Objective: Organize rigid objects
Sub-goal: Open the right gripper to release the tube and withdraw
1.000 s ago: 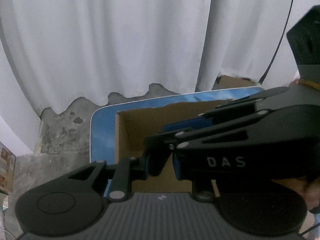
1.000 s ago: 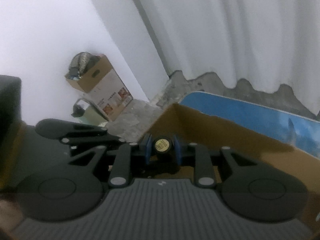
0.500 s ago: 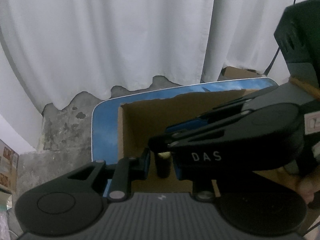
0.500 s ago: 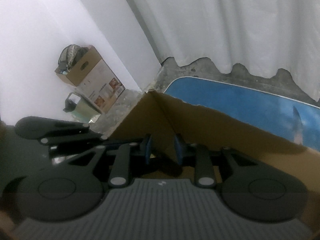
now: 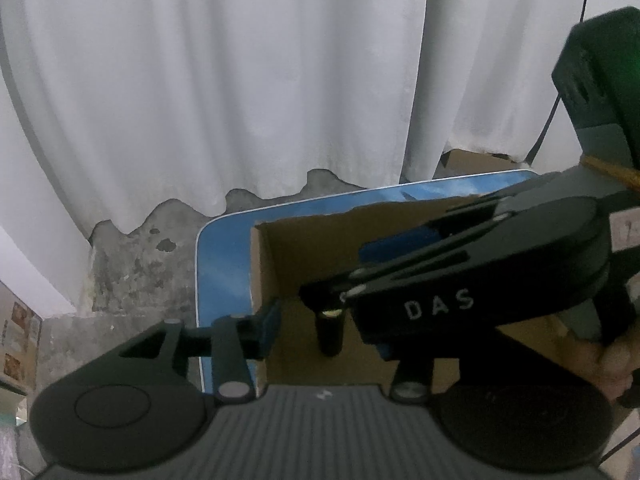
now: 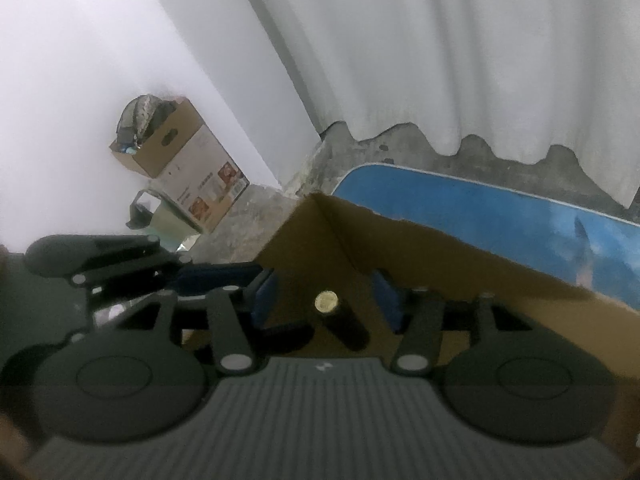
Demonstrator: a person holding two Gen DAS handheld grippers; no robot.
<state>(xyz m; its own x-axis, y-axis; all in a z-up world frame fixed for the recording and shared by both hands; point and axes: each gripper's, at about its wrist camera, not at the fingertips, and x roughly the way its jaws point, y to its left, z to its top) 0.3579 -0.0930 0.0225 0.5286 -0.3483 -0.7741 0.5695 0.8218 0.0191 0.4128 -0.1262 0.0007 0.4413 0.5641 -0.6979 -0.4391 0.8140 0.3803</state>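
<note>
I am opening both sets of jaws over the cardboard box (image 6: 460, 252): the right gripper (image 6: 326, 302) and left gripper (image 5: 328, 320) are spreading, their pads clear of the black cylinder with a gold cap (image 6: 340, 318) lying loose inside the box. The hazard is collision, since the two grippers are crossing closely above the box and a careless withdrawal could snag its wall.

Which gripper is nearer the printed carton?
Left. The left gripper lies toward the printed carton; the right gripper is farther, over the cardboard box. Both are opening around a black cylinder.
</note>
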